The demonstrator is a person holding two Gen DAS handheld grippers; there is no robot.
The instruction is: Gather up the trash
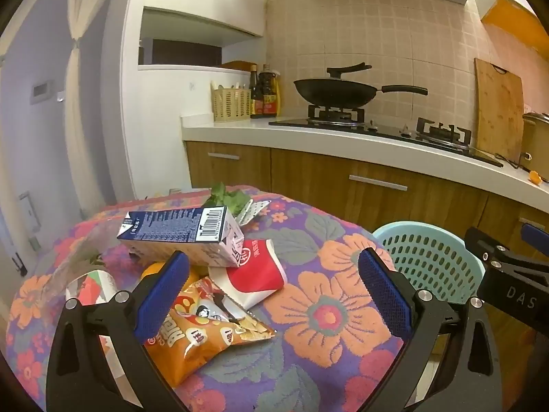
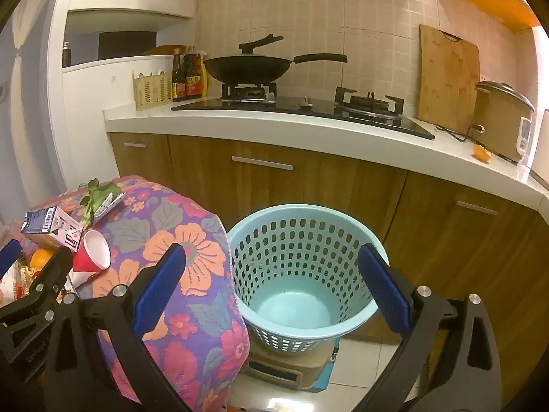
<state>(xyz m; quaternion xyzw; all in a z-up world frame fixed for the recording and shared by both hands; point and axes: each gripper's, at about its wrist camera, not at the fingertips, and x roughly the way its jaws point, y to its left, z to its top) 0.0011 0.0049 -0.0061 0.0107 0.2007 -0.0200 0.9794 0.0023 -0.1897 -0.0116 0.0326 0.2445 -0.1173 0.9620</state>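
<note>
The left hand-held gripper (image 1: 274, 295) and right hand-held gripper (image 2: 271, 292) both stand spread, holding nothing. Nearest, the snack bag (image 1: 206, 336) underlies the paper cup (image 1: 255, 271) and milk carton (image 1: 182, 235); pulling it could topple them off the worktop (image 1: 326, 309). The basket (image 2: 302, 274) beyond stands empty.

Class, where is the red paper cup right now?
In the left wrist view, the red paper cup lies on its side on the floral tablecloth, between milk carton and chip bag.

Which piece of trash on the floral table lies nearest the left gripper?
The orange snack bag, lying just below the open left gripper; the red paper cup and blue-and-white carton sit farther back.
</note>
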